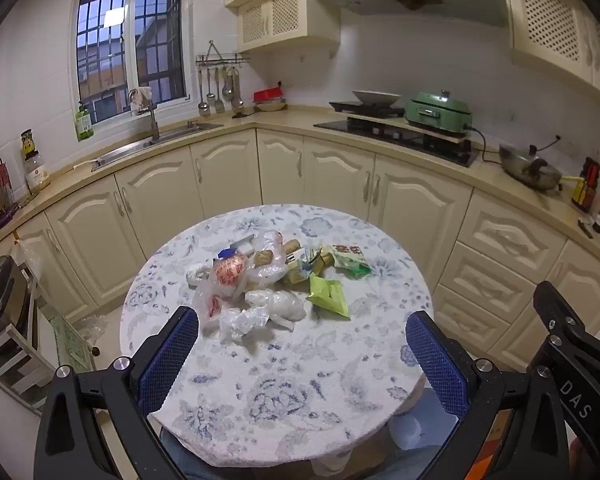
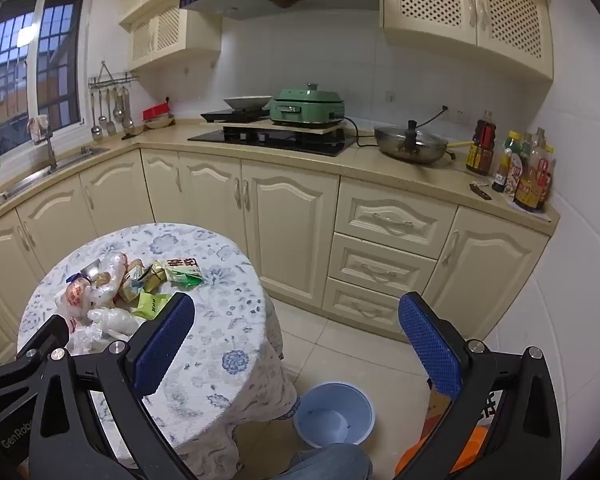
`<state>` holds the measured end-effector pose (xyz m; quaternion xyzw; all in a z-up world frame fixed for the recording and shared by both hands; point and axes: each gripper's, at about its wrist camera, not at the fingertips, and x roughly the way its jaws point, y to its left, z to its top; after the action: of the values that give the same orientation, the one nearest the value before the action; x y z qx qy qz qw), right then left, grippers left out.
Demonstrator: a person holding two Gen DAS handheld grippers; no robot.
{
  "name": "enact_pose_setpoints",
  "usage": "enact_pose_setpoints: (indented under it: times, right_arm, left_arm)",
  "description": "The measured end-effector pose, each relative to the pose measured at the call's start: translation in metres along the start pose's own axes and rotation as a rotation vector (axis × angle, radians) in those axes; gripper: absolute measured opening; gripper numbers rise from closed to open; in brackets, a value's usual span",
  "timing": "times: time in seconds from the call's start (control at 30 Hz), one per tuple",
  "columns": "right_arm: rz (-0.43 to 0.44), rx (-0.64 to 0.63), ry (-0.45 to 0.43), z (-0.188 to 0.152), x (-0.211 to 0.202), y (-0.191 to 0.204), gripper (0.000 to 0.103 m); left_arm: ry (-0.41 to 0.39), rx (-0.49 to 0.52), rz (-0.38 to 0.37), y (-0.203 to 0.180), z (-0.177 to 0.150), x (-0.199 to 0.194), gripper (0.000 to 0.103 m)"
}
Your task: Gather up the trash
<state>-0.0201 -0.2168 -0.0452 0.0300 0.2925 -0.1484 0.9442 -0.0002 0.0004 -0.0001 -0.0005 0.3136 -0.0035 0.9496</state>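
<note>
The left gripper [image 1: 300,356] hung over the near part of the round table [image 1: 284,412], its jaws spread wide and empty. The right gripper [image 2: 296,344] was likewise splayed with nothing between its pads, off the table's right side, above the blue bin [image 2: 334,414] on the floor. Farther in, the trash [image 1: 268,280], a heap of crumpled bags and wrappers, lay mid-table, clear of both. Beyond stood cabinets [image 1: 228,176] and a green cooker [image 1: 438,110].

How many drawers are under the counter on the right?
3. They sit in one stack below the beige counter: the top cream drawer, the middle cream drawer and the bottom cream drawer. More may be hidden outside the picture.
</note>
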Motion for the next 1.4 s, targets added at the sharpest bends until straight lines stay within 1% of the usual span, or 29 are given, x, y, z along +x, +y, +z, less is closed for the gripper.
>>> enact_pose_setpoints:
  times: [0.2, 0.27, 0.3, 0.4, 0.43, 0.7, 1.0, 1.13, 1.4]
  right_arm:
    - [0.013, 0.003, -0.012, 0.000, -0.001, -0.001, 0.103]
    - [0.022, 0.010, -0.010, 0.000, 0.000, -0.001, 0.103]
    - [0.039, 0.019, -0.019, 0.000, -0.008, -0.003, 0.103]
    - [0.050, 0.023, -0.022, -0.003, -0.007, -0.003, 0.103]
    - [0.050, 0.021, -0.021, -0.003, -0.006, -0.002, 0.103]
    - [0.039, 0.008, -0.023, -0.004, -0.001, 0.002, 0.103]
    - [0.042, 0.007, -0.024, -0.007, -0.001, 0.002, 0.103]
    - [0.033, -0.014, -0.034, -0.009, -0.001, 0.005, 0.103]
    - [0.032, -0.018, -0.021, -0.011, 0.000, 0.005, 0.103]
  left_arm:
    - [-0.009, -0.019, -0.013, 0.003, 0.001, 0.001, 0.102]
    - [-0.021, -0.026, -0.010, 0.008, 0.000, -0.008, 0.102]
    - [-0.026, -0.028, -0.012, 0.010, -0.001, -0.008, 0.102]
    - [-0.027, -0.025, -0.013, 0.010, -0.001, -0.007, 0.102]
    - [-0.026, -0.021, -0.008, 0.004, -0.004, -0.001, 0.102]
    - [-0.021, -0.014, -0.003, 0.001, -0.004, 0.001, 0.102]
    - [-0.023, -0.015, -0.006, 0.002, -0.005, 0.000, 0.102]
    - [-0.020, -0.013, -0.007, 0.002, -0.005, -0.001, 0.102]
    - [-0.013, -0.016, -0.012, 0.004, -0.007, 0.002, 0.102]
